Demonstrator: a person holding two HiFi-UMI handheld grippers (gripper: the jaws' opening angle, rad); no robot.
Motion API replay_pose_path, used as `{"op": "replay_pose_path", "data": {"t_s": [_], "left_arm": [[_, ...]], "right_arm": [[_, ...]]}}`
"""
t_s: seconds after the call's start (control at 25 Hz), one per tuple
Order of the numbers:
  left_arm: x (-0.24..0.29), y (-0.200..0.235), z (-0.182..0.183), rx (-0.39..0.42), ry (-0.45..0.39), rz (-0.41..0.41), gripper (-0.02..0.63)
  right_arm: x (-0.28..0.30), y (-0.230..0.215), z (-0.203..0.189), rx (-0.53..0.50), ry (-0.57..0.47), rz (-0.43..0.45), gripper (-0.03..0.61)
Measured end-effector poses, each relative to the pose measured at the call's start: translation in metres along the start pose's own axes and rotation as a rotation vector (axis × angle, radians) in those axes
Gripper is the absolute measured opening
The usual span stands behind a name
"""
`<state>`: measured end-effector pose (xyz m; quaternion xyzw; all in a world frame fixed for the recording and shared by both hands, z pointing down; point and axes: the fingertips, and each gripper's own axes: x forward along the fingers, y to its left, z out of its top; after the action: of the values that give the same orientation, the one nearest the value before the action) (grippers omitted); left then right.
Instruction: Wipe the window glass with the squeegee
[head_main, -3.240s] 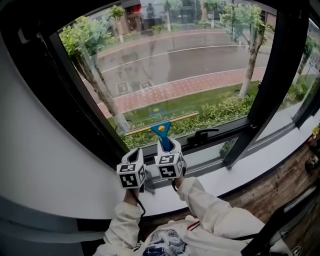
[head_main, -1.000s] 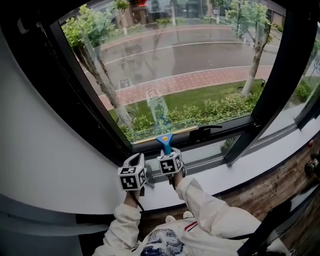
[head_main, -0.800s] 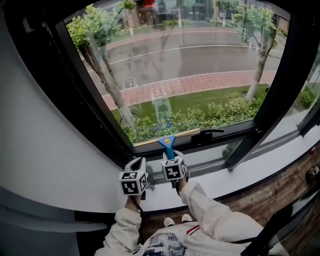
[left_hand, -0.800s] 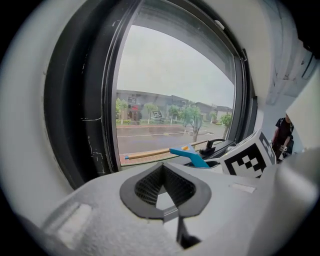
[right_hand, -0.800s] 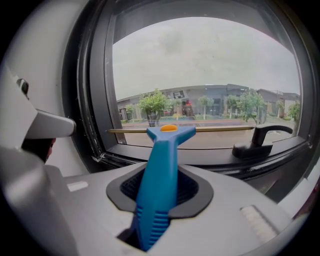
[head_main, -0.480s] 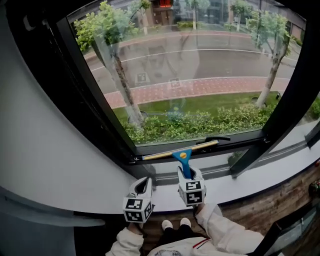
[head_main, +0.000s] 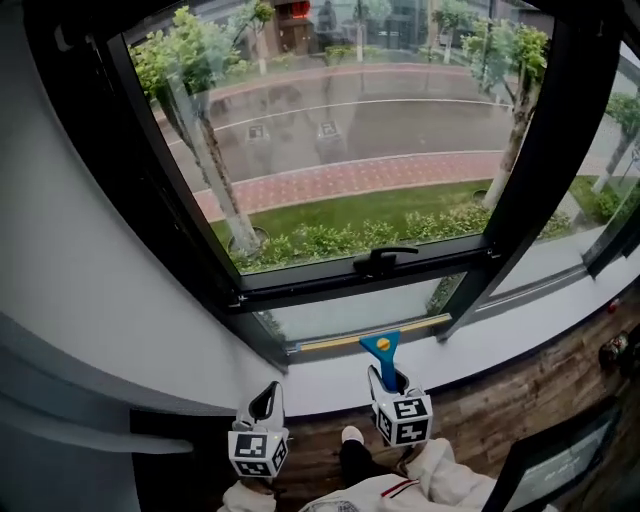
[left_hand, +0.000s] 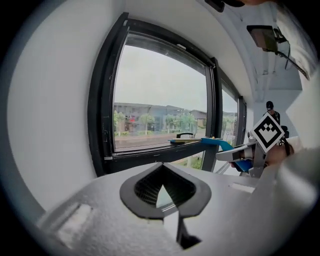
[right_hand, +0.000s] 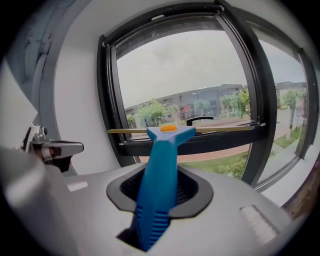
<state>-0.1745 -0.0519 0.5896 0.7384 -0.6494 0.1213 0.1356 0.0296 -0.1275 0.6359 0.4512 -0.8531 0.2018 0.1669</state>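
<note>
The squeegee has a blue handle (head_main: 383, 350) with an orange spot and a thin yellow blade (head_main: 340, 340). My right gripper (head_main: 392, 388) is shut on that handle, blade pointing at the window. In the head view the blade lies along the bottom of the small lower pane (head_main: 345, 312), just above the white sill. The big window glass (head_main: 350, 140) is higher up. In the right gripper view the handle (right_hand: 162, 175) rises from my right gripper (right_hand: 162, 197). My left gripper (head_main: 264, 402) is shut on nothing, left of the squeegee and away from the glass; its jaws (left_hand: 164, 189) hold nothing.
A black window handle (head_main: 385, 258) sits on the dark frame bar between the panes. A thick black mullion (head_main: 530, 170) slants down at the right. The white sill (head_main: 500, 345) runs below, with wooden floor (head_main: 530, 410) and a shoe (head_main: 352, 436) beneath. White wall (head_main: 90, 300) at the left.
The squeegee has come down off the big pane, past the frame bar, to the bottom of the lower pane. Both grippers have dropped and pulled back from the window.
</note>
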Motion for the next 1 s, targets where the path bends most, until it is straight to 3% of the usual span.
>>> {"op": "replay_pose_path", "data": {"t_s": [0.24, 0.6, 1.0], "left_arm": [[-0.079, -0.052, -0.006, 0.036, -0.066, -0.051, 0.0], [-0.22, -0.12, -0.044, 0.002, -0.124, -0.079, 0.0], [-0.289, -0.162, -0.045, -0.001, -0.155, -0.078, 0.0]], "right_arm": [[-0.101, 0.032, -0.018, -0.004, -0.077, -0.037, 0.114], [-0.258, 0.087, -0.059, -0.049, -0.154, -0.057, 0.114], [-0.34, 0.097, -0.065, -0.074, -0.197, -0.065, 0.114]]}}
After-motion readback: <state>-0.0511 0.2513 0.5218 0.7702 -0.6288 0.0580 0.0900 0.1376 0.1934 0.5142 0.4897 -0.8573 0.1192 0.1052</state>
